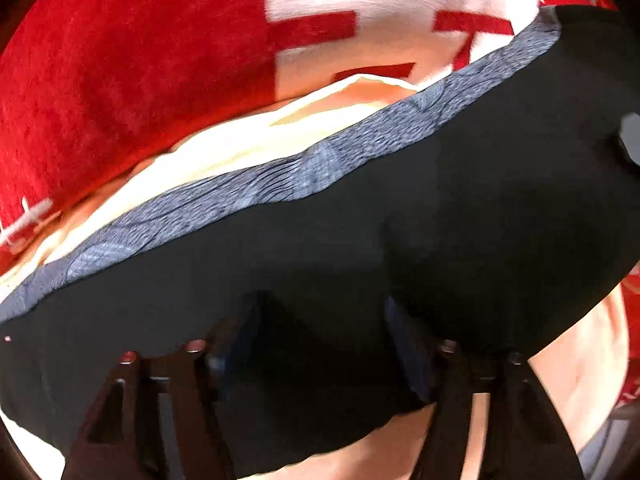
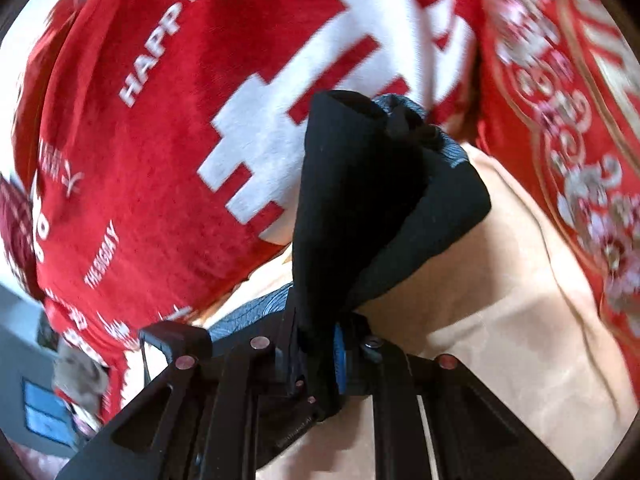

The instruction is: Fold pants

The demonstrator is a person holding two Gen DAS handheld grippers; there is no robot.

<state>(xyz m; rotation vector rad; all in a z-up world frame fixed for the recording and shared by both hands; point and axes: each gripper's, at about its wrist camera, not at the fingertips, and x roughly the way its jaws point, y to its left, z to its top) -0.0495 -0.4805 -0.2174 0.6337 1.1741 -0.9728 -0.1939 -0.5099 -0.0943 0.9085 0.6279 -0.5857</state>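
Clearly the right tongs clench the black pants (bunched) above the red blanket; left tongs gape over them.

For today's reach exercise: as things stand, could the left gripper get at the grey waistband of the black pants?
Probably yes. The left gripper sits over the black pants, and the grey waistband lies uncovered just ahead, nothing between.

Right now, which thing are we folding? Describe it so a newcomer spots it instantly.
Find the red blanket with big white characters, then the peach sheet lying below it. The pants lie on that sheet: the only black fabric there, edged by a grey patterned waistband, one bunched part pinched in the right gripper.
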